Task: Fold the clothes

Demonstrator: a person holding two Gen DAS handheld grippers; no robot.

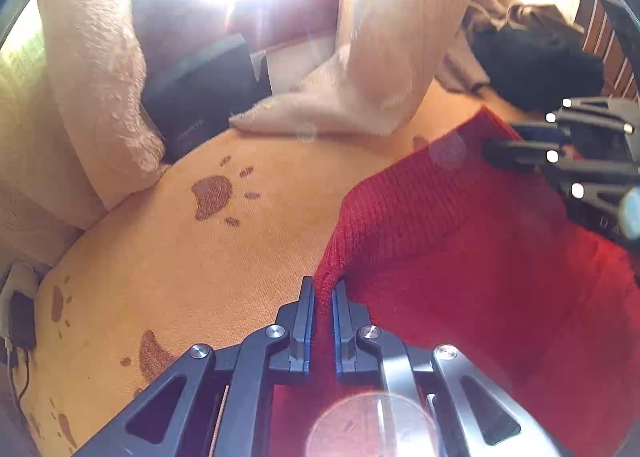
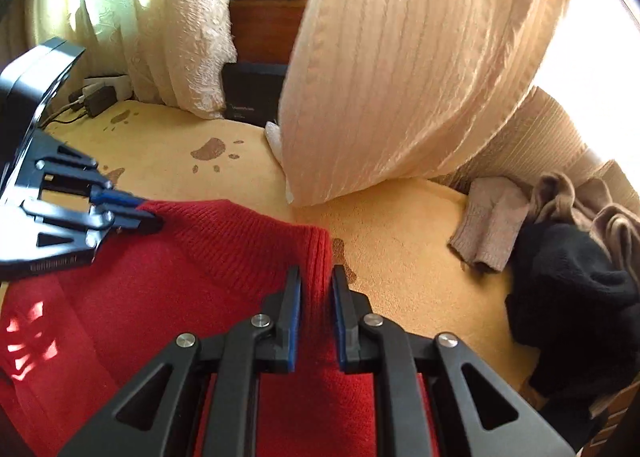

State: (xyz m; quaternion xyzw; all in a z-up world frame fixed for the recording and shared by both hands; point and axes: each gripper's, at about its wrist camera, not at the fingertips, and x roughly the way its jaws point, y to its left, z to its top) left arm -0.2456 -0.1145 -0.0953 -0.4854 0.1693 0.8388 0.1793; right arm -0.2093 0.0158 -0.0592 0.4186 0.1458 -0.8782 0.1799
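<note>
left gripper [image 1: 323, 291] fingers [image 1: 306, 309] on red sweater [image 1: 460, 257]

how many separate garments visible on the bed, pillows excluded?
3, though the pile may hide more. Red knit sweater pinched at both corners by left gripper and right gripper; beige knit garment and black garment piled at right.

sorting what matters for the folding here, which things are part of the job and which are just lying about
In the job:
red sweater
left gripper, shut on its ribbed edge
right gripper, shut on the same edge

Lying about:
cream pillow
black garment
beige knitwear
black box
</note>
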